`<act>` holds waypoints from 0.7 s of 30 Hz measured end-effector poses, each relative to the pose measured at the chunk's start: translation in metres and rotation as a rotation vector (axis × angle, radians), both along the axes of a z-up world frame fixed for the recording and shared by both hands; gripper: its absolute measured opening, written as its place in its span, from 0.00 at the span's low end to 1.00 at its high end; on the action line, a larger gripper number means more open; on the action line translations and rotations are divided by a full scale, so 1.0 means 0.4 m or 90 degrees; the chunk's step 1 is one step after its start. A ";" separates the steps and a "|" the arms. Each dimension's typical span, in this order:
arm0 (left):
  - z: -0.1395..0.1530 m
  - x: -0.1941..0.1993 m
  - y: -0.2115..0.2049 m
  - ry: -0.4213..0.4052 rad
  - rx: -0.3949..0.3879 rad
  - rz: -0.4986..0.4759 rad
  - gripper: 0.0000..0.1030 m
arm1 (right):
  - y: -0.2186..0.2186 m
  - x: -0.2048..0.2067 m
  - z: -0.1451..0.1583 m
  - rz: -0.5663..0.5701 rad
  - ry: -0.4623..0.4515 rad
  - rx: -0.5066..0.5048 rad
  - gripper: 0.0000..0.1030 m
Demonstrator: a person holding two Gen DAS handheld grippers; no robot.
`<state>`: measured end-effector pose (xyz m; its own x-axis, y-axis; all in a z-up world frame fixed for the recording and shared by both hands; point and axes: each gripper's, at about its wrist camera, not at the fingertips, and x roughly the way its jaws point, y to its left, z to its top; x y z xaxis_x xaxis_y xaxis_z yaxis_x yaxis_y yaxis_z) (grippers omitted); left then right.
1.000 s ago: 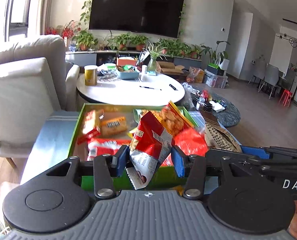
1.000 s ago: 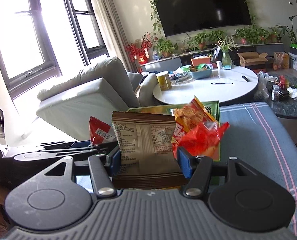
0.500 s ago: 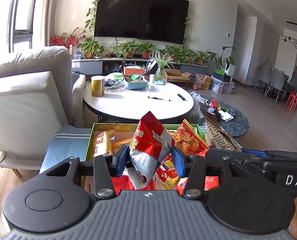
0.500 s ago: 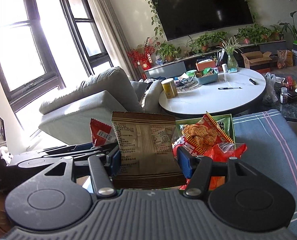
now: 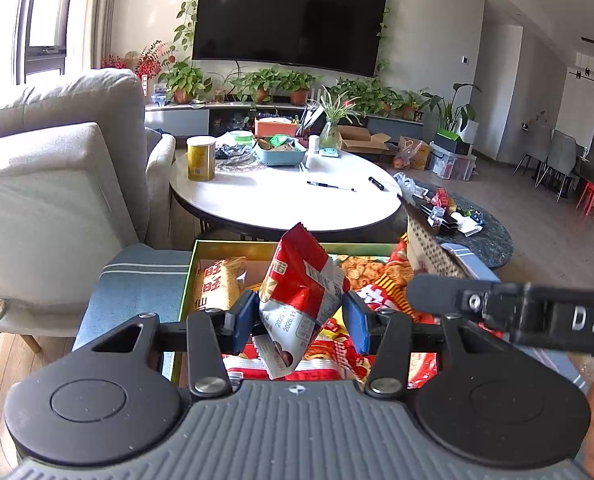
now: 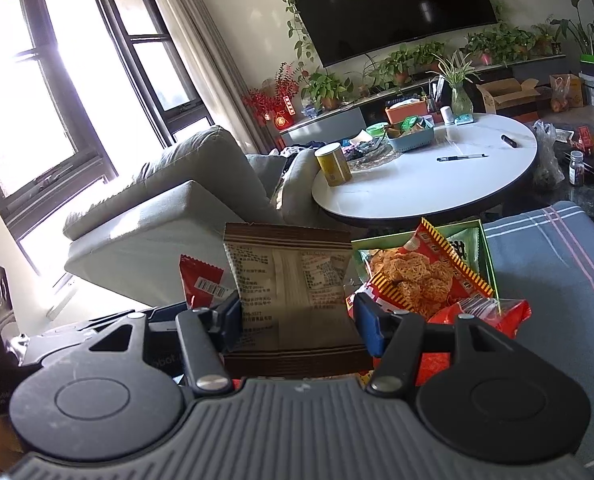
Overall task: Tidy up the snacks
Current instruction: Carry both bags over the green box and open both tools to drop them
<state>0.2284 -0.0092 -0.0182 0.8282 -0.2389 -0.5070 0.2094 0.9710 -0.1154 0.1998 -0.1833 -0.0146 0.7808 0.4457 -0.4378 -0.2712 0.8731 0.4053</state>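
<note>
My left gripper (image 5: pixel 299 314) is shut on a red and white snack packet (image 5: pixel 303 288), held upright over a green box (image 5: pixel 233 245) full of snack bags. A yellow packet (image 5: pixel 221 282) lies at the box's left side. My right gripper (image 6: pixel 295 320) is shut on a flat brown packet (image 6: pixel 291 288), printed side facing me. Beside it on the right sits the green box (image 6: pixel 483 240) with an orange crispy-snack bag (image 6: pixel 425 276) on top. The red packet (image 6: pixel 199 284) and the left gripper's arm show at the left of the right wrist view.
The box rests on a blue striped cloth (image 6: pixel 549 256). Behind it stands a round white table (image 5: pixel 281 196) with a yellow can (image 5: pixel 201 158), a blue basket and pens. A grey sofa (image 5: pixel 53 168) is on the left, a dark low table (image 5: pixel 469 224) on the right.
Both grippers have drawn back toward me with their packets still held. The box of snacks now sits lower and nearer in both views.
</note>
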 end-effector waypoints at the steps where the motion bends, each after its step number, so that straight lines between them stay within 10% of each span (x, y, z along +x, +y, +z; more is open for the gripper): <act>1: -0.005 0.008 0.001 0.003 -0.001 0.001 0.43 | 0.001 0.008 -0.003 -0.002 0.003 0.002 0.48; 21: -0.058 0.091 -0.003 0.033 -0.007 -0.001 0.44 | 0.000 0.080 -0.027 -0.025 0.034 0.000 0.48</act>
